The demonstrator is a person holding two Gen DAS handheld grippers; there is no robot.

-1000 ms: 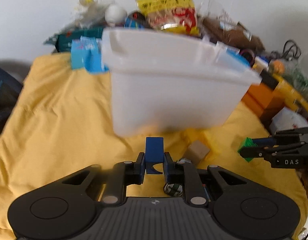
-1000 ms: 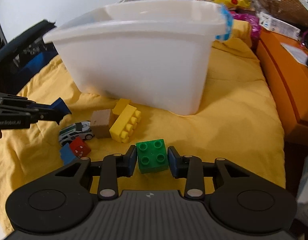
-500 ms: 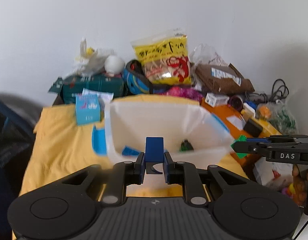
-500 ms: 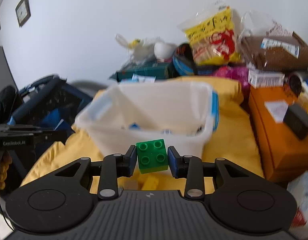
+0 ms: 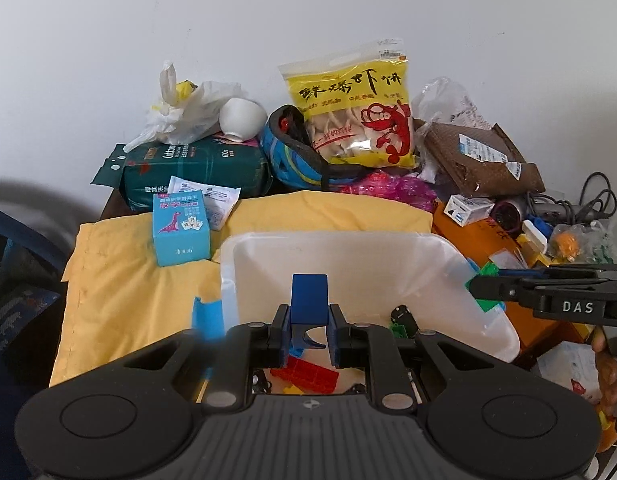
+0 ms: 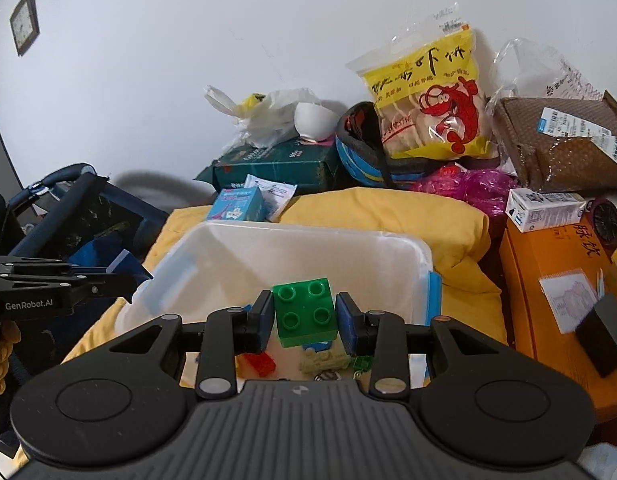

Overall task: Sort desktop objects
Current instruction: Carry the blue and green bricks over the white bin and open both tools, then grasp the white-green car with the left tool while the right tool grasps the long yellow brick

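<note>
Fingers (image 5: 282, 330) of left gripper (image 5: 308, 330): clamped on blue block (image 5: 308, 298), held above white bin (image 5: 388, 264). Fingers (image 6: 264, 320) of right gripper (image 6: 304, 320): clamped on green block (image 6: 304, 312), studs up, over near edge of same bin. Below both sets of fingers, inside bin: red brick (image 5: 304, 374), assorted small toys. Beyond fingertips, past bin: yellow cloth (image 5: 128, 280), light blue card box (image 5: 180, 228), snack bag (image 5: 356, 116).
</note>
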